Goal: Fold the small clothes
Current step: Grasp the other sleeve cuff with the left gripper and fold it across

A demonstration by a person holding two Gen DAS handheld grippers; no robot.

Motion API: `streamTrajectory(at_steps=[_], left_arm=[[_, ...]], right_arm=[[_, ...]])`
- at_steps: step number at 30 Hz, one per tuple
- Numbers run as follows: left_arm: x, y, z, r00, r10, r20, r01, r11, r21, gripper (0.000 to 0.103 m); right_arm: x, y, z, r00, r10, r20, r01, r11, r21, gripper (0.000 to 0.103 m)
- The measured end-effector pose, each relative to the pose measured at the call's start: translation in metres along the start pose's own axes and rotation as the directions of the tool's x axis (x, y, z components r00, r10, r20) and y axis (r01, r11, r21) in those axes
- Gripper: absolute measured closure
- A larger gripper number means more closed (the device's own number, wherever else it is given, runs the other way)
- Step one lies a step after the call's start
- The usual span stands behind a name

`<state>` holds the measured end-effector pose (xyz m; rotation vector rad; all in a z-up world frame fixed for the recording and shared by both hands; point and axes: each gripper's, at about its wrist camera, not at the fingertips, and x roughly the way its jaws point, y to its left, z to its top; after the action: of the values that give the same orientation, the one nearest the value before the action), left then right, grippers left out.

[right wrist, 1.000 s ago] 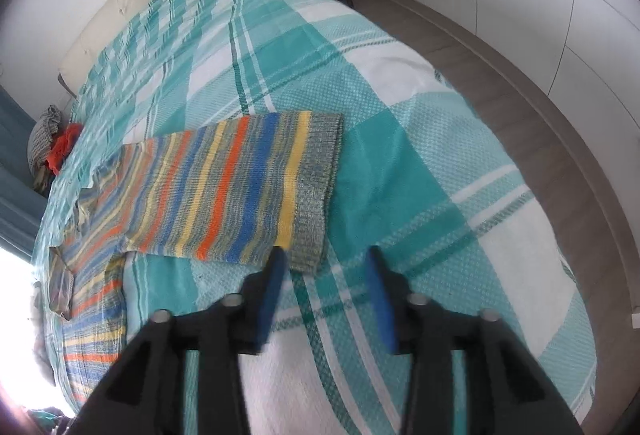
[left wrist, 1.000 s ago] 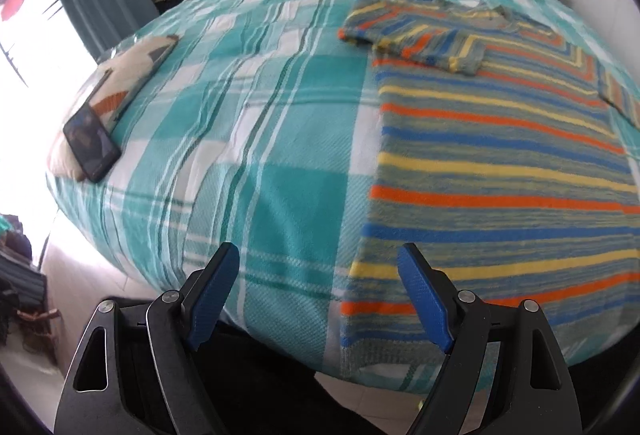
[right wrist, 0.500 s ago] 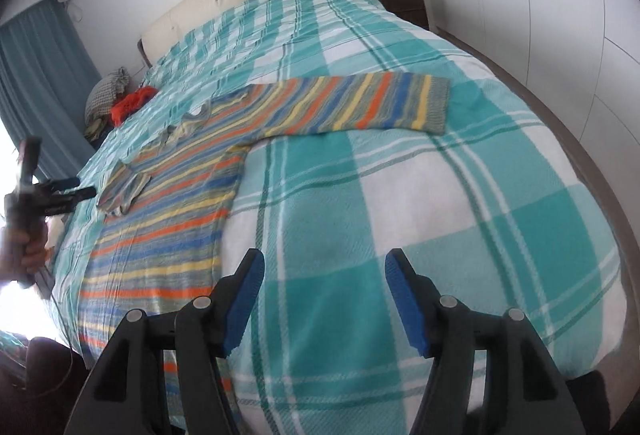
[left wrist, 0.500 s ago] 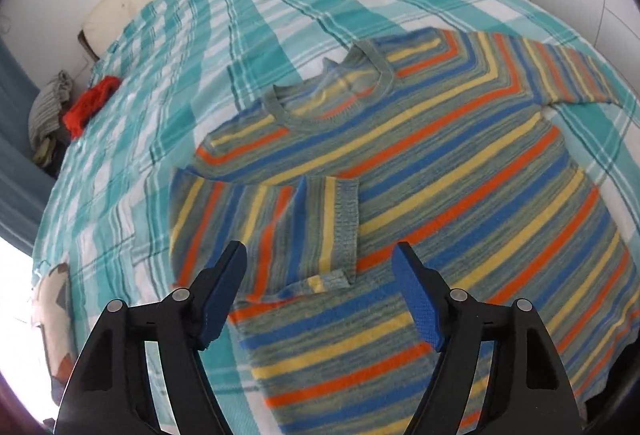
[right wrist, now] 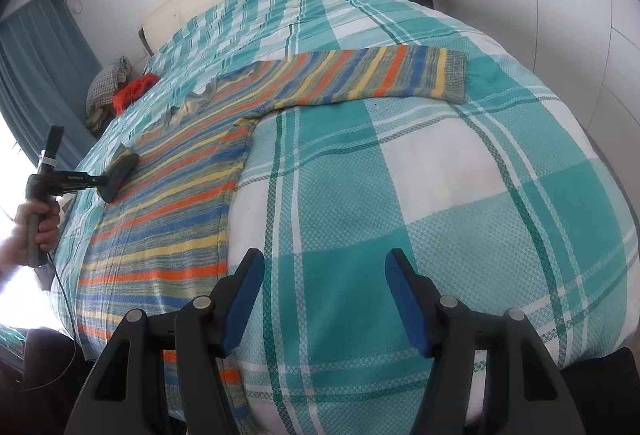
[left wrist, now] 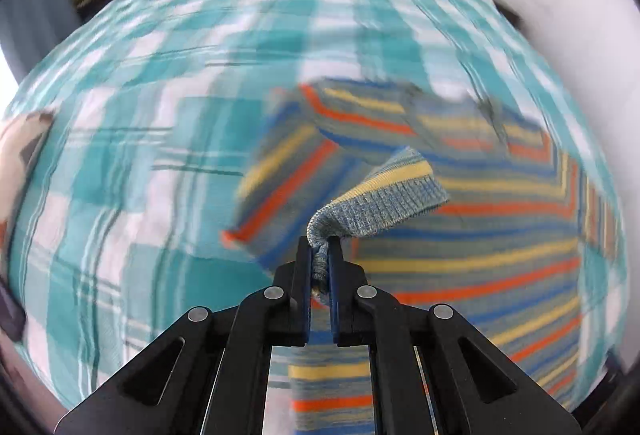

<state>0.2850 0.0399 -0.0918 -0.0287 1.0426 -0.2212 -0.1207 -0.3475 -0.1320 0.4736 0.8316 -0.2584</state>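
We've got the striped sweater (right wrist: 168,203) spread flat on the bed (right wrist: 440,175) with its teal plaid cover. Our left claw (left wrist: 319,259) has just snapped closed and is pinching the ribbed cuff (left wrist: 380,203) of the near sleeve, lifting it off the sweater's body; that view is pretty blurred. The right claw (right wrist: 324,299) hangs spread over bare bedcover with nothing between its blue pads (right wrist: 404,299). The other sleeve (right wrist: 360,79) lies stretched out flat across the bed. Red cloth (right wrist: 134,91) sits by the far edge.
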Motion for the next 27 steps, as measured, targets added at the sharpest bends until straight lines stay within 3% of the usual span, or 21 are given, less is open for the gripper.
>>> streamTrajectory(at_steps=[1,3,6,9,14,20,23,27], left_arm=[[-0.006,0.032,0.007,1.0,0.022,0.018,-0.019,0.993,-0.12,0.098],[-0.01,0.095,0.011,0.995,0.094,0.015,-0.084,0.942,-0.326,0.098],[-0.003,0.155,0.001,0.982,0.182,-0.046,-0.183,0.87,-0.458,0.098],[0.008,0.171,-0.016,0.972,0.216,-0.088,-0.232,0.86,-0.454,0.098],[0.027,0.182,-0.036,0.969,0.217,-0.118,-0.247,0.847,-0.471,0.099],[0.037,0.179,-0.046,0.961,0.244,-0.134,-0.278,0.855,-0.438,0.099],[0.038,0.19,-0.049,0.969,0.21,-0.129,-0.246,0.836,-0.49,0.098],[0.033,0.208,-0.054,0.988,0.117,-0.099,-0.153,0.801,-0.579,0.097]], right_arm=[[-0.001,0.0,0.0,1.0,0.0,0.004,0.0,1.0,0.001,0.04],[-0.001,0.0,-0.001,1.0,-0.002,0.006,0.002,1.0,-0.002,0.04],[0.003,0.003,-0.001,1.0,-0.003,-0.005,0.003,1.0,-0.012,0.04],[0.009,0.01,-0.003,1.0,-0.006,-0.021,0.005,0.999,-0.044,0.04],[0.016,0.022,-0.008,0.999,-0.026,-0.043,0.021,0.994,-0.106,0.04],[0.023,0.022,-0.011,0.997,-0.036,-0.068,0.028,0.993,-0.113,0.04],[0.025,0.019,-0.011,0.997,-0.036,-0.075,0.028,0.994,-0.107,0.04],[0.026,0.018,-0.01,0.997,-0.03,-0.077,0.022,0.995,-0.1,0.04]])
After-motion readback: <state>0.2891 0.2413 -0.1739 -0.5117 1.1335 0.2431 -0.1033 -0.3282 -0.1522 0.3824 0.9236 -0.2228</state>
